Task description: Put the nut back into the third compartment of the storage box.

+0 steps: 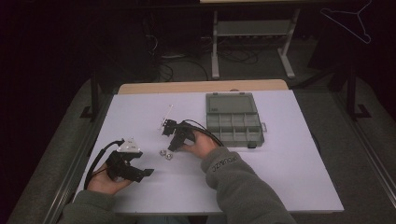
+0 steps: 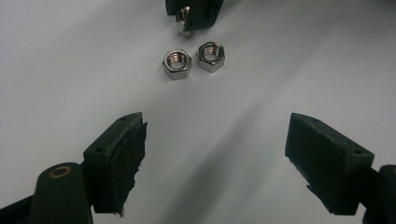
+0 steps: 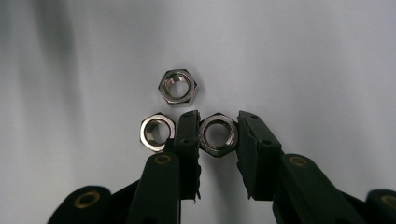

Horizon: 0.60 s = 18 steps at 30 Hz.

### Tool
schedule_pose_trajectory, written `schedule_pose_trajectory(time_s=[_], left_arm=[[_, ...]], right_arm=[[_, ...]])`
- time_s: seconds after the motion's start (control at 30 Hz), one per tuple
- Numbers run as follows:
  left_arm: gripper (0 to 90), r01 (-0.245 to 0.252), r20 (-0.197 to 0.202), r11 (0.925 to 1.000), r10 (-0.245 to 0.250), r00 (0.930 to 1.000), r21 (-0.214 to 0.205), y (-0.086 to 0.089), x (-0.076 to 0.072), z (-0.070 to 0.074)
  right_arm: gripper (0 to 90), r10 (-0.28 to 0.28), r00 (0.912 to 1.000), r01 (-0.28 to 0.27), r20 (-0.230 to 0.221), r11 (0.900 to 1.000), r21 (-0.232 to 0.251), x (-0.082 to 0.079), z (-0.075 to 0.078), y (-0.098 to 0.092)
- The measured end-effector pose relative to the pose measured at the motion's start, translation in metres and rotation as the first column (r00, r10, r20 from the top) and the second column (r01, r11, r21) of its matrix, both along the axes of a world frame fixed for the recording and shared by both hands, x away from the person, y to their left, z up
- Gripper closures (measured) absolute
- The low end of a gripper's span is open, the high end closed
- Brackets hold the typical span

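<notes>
White tabletop (image 1: pixel 280 158) carries the work, with a dark floor and desk legs beyond its far edge. A grey compartment box (image 1: pixel 234 118) lies open toward the far right of the tabletop. Near the middle, the right gripper (image 3: pixel 218 135) has its jaws pressed on the flats of one steel hex nut (image 3: pixel 218 135), which lies flat on the surface with its bore pointing straight up; being a squat hexagon, it has no real long axis.

Two loose nuts sit close by. One (image 3: pixel 156 132) lies just beside the outer face of the left-hand jaw, the other (image 3: pixel 177 87) a little ahead of the tips. The left gripper (image 2: pixel 215 158) rests toward the near left corner, jaws wide apart with nothing between them, facing the loose nuts (image 2: pixel 177 64) (image 2: pixel 211 56).

The likely risks:
- The grip spans only two narrow flats, so the nut could twist or squirt out when lifted.
- The neighbouring nut is so near the jaw that any sideways move may knock it away.
</notes>
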<state>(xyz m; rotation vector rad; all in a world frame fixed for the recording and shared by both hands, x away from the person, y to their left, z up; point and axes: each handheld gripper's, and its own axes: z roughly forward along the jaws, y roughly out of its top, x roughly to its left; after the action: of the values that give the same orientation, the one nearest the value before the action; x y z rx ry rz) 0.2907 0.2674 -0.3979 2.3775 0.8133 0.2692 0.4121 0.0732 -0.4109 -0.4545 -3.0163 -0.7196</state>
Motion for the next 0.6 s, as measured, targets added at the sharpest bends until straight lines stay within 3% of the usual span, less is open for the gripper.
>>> schedule_pose_trajectory(time_s=[0.17,0.37,0.6], left_arm=[[19.5,0.002,0.0,1.0,-0.002,1.0,0.004,-0.001,0.0,0.0],[19.5,-0.001,-0.003,1.0,0.001,1.0,0.003,-0.001,-0.001,0.0],[19.5,0.002,-0.001,1.0,-0.002,1.0,0.008,-0.001,-0.001,0.0]], right_arm=[[69.3,-0.014,0.9999,0.014,-0.001,0.9994,0.031,0.001,0.009,-0.007],[69.4,-0.016,0.9999,0.016,0.003,0.9995,0.028,0.0,0.012,-0.013],[69.3,-0.043,0.9989,0.042,0.021,0.9982,0.044,0.003,0.028,-0.033]])
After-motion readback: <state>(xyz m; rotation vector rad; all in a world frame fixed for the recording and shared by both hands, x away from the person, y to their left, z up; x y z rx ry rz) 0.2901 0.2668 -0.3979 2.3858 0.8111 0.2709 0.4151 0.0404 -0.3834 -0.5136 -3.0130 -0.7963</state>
